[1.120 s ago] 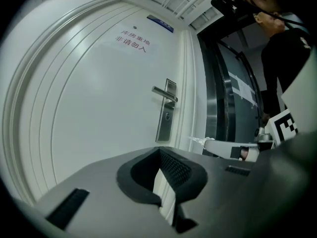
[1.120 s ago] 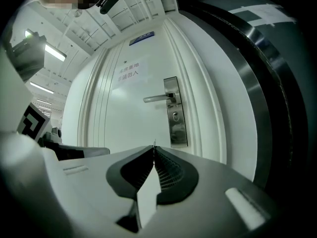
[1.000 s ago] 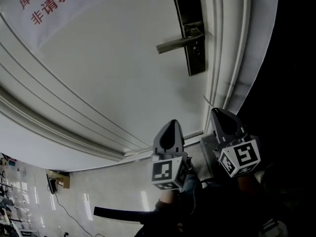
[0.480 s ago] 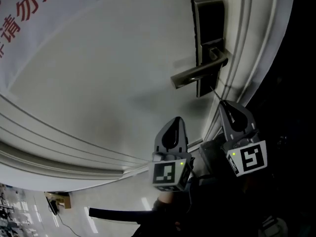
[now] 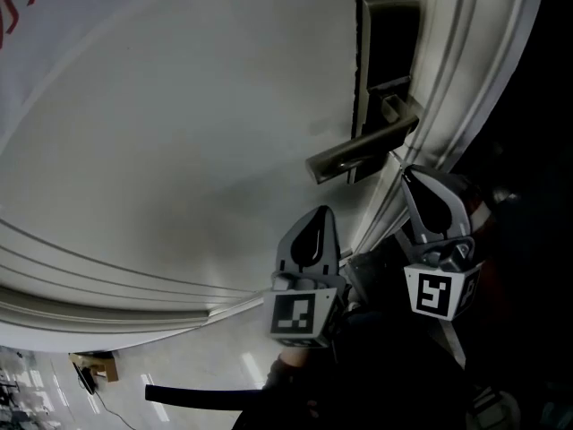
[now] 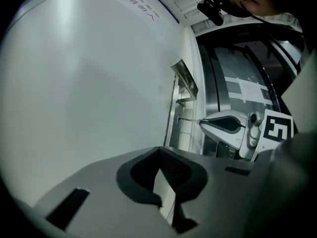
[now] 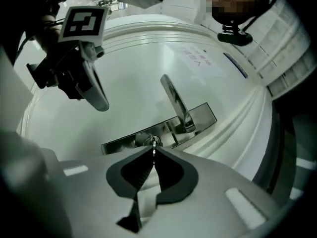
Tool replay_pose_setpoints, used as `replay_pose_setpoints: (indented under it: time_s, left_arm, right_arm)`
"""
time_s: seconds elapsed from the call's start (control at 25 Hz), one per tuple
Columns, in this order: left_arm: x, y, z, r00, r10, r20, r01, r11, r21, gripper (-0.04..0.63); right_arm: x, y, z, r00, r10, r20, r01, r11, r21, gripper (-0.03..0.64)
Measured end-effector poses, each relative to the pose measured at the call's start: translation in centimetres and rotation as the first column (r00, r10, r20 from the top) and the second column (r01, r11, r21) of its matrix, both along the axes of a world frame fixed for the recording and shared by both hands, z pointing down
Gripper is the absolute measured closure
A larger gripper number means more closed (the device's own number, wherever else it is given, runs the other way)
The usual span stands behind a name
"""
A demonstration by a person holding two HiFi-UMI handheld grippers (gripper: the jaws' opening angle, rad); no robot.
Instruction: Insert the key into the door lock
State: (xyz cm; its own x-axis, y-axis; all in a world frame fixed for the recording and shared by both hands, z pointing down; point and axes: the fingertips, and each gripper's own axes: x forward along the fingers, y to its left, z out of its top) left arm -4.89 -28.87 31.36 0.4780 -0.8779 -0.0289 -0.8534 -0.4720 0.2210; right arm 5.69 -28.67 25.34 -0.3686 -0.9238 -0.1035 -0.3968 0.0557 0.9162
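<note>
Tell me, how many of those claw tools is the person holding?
2. The left gripper sits below the handle, jaws shut and empty; the right gripper, beside it, pinches the key at the lock.

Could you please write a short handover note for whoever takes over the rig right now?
Left gripper: shut, empty, held off the white door.
Right gripper: shut on the thin metal key, pointing at the dark metal lock plate.
The key's tip is at the round keyhole, beside the silver lever handle. How deep it sits cannot be told.
Done: key gripped and lined up at the keyhole.
Left: push the key fully in, probably keeping it straight.
</note>
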Motion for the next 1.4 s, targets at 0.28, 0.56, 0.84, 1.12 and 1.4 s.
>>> replay_pose_setpoints:
  time_s: [0.28,0.56,0.84,1.12,1.4]
  left_arm:
    - [0.5,-0.6,-0.6,1.000,-0.009,-0.016,0.009,1.000,0.016,0.595]
    - [0.9,-1.0,-0.1,1.000,-0.011,-0.023,0.011,1.000,0.001,0.595]
    - [0.9,-0.9,-0.1,1.000,-0.009,-0.021,0.009,1.000,-0.004,0.595]
    - [0.9,-1.1,-0.4,1.000,0.003,-0.025,-0.003,1.000,0.002,0.595]
    - [1.5,-1.2,-0.5,0.999,0.025,-0.036,-0.025,1.000,0.006,0.595]
  right_arm:
    - [0.3,-0.7,0.2,0.977,0.033,-0.210,-0.021,0.998,0.059,0.604]
    - [-0.2,-1.1,0.0,0.943,0.055,-0.328,-0.030,0.996,0.081,0.604]
    - [-0.4,-1.4,-0.1,0.928,0.092,-0.360,-0.073,0.995,0.065,0.604]
    - [-0.5,-1.5,-0.2,0.914,0.132,-0.383,-0.121,0.991,0.054,0.604]
    - [-0.9,-2.0,-0.2,0.904,0.158,-0.397,-0.151,0.987,0.048,0.604]
